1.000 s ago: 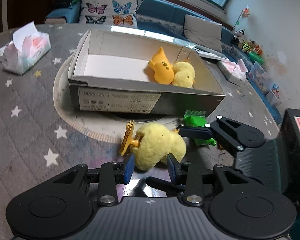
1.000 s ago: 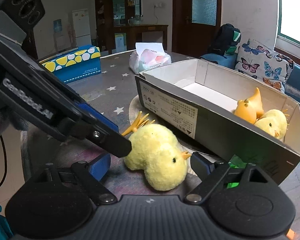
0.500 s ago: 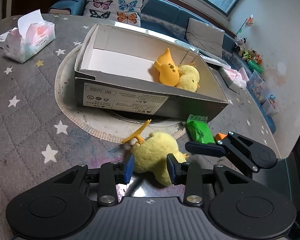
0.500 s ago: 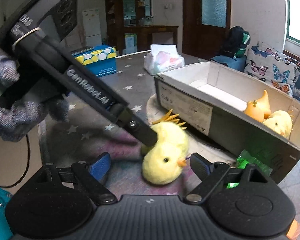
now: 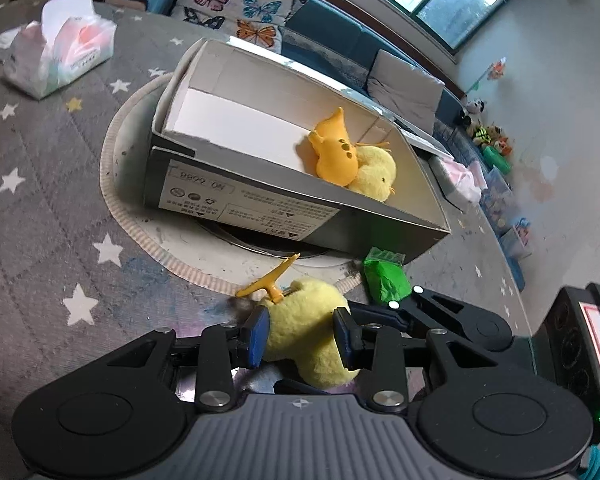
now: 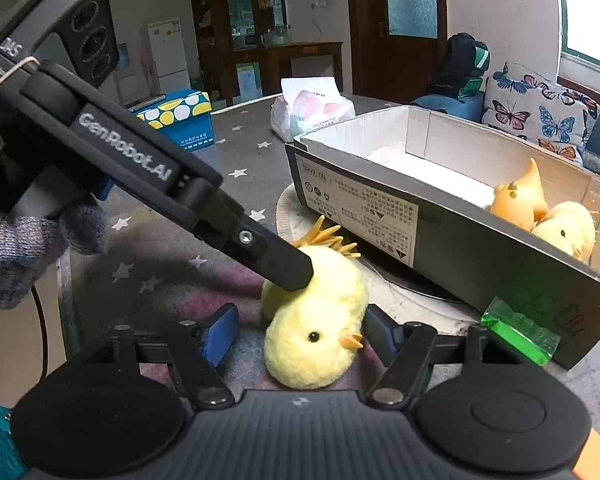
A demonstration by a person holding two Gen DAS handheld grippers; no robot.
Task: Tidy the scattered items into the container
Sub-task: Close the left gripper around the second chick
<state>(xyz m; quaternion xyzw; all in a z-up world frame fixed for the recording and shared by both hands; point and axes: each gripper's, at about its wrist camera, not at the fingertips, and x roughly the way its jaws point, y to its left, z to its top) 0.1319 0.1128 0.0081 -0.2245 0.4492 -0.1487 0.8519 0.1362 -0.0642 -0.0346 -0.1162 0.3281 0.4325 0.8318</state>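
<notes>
My left gripper (image 5: pixel 300 334) is shut on a yellow plush chick (image 5: pixel 306 332) with orange feet and holds it above the star-patterned table. In the right wrist view the chick (image 6: pixel 316 320) hangs between my open right gripper's (image 6: pixel 298 334) blue pads without clear contact. The grey cardboard box (image 5: pixel 260 208) stands beyond on a round mat; inside lie an orange toy chick (image 5: pixel 334 152) and a second yellow plush chick (image 5: pixel 374 174). A green packet (image 5: pixel 384 278) lies by the box's near right corner, and it also shows in the right wrist view (image 6: pixel 520 334).
A tissue pack (image 5: pixel 56 56) lies at the far left of the table. A blue dotted box (image 6: pixel 176 118) stands farther off in the right wrist view. A sofa with butterfly cushions (image 5: pixel 240 4) is behind the table.
My left gripper has lifted the yellow plush chick off the table and tilted it. The right gripper stays open around it.
</notes>
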